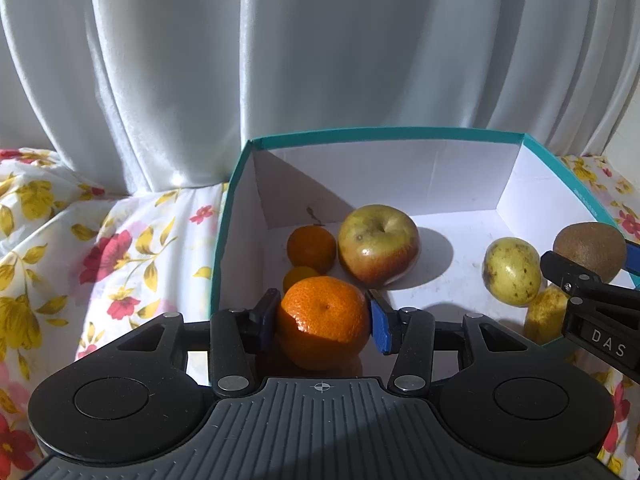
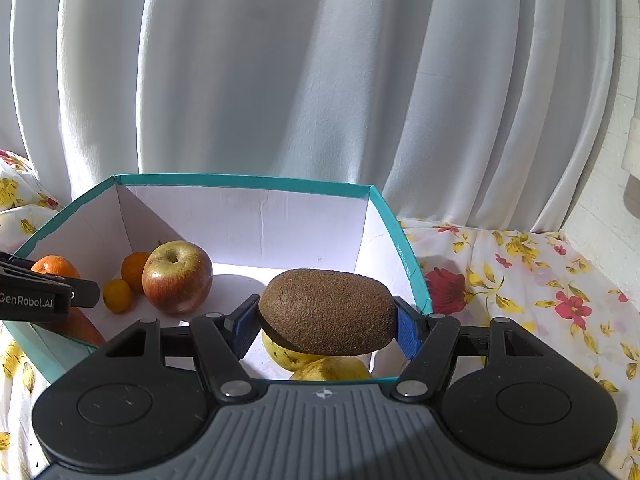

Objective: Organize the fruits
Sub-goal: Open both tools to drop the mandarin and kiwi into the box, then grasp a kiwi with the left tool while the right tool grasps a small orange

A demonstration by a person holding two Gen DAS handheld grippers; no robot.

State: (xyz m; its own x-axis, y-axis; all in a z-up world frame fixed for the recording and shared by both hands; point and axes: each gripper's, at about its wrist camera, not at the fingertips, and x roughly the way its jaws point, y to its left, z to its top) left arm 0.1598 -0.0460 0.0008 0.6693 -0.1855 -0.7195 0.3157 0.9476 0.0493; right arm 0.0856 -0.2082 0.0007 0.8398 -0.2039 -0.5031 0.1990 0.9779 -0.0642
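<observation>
A teal box [image 1: 384, 134] with white inside walls holds a red-green apple [image 1: 378, 244], two small oranges [image 1: 311, 249] and two yellow-green fruits [image 1: 512, 271]. My left gripper [image 1: 322, 312] is shut on a larger orange [image 1: 324, 324] just above the box's near left corner. In the right wrist view my right gripper [image 2: 326, 320] is shut on a brown kiwi [image 2: 326, 310], held lengthwise over the yellow-green fruits [image 2: 288, 356] at the box's near right. The apple [image 2: 178, 278] lies left of it.
The box stands on a white cloth with red and yellow flowers [image 1: 120, 248]. White curtains [image 1: 320, 60] hang right behind it. A pale wall [image 2: 608, 200] rises at the far right. Cloth lies open on both sides of the box.
</observation>
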